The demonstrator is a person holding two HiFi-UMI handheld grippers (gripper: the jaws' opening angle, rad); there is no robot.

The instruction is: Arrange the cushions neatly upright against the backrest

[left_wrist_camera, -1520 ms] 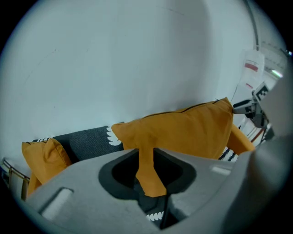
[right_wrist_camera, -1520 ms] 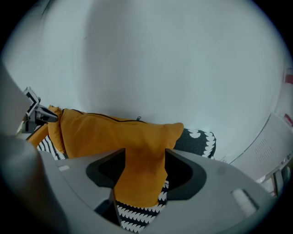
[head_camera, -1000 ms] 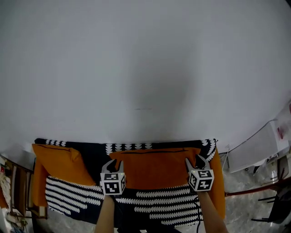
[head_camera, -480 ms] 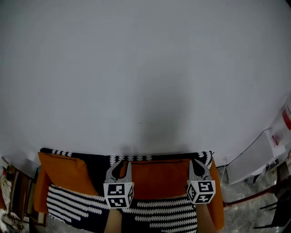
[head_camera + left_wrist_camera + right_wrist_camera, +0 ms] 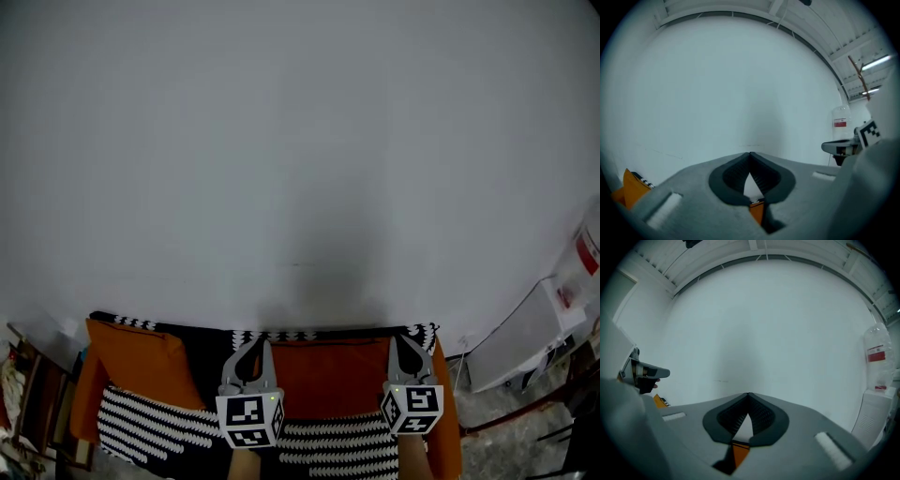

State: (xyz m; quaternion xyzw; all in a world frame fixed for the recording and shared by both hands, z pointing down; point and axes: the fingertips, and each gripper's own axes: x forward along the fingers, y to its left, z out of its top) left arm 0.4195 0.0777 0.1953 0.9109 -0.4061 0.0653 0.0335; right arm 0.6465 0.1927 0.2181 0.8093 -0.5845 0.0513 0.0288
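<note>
An orange cushion [image 5: 328, 370] stands against the backrest at the middle of the sofa, which wears a black-and-white patterned cover [image 5: 150, 422]. A second orange cushion [image 5: 136, 361] leans at the sofa's left end. My left gripper [image 5: 257, 343] and right gripper [image 5: 405, 338] hover over the middle cushion's top corners, tips up against the white wall. Both sets of jaws have just been closing and now meet with nothing between them. In the left gripper view the tips [image 5: 750, 153] touch; a sliver of orange cushion [image 5: 757, 211] shows below. The right gripper view shows the same tips [image 5: 748, 393].
A white wall [image 5: 300, 141] fills most of the head view. A white box-like unit [image 5: 525, 328] stands right of the sofa, with a clear bottle with a red label [image 5: 876, 357] above it. Wooden furniture [image 5: 37, 403] sits at the left.
Both grippers have lifted from the middle cushion's upper corners, and their jaws have gone from open to shut. The head view has tilted up, so the sofa sits lower in the picture.
</note>
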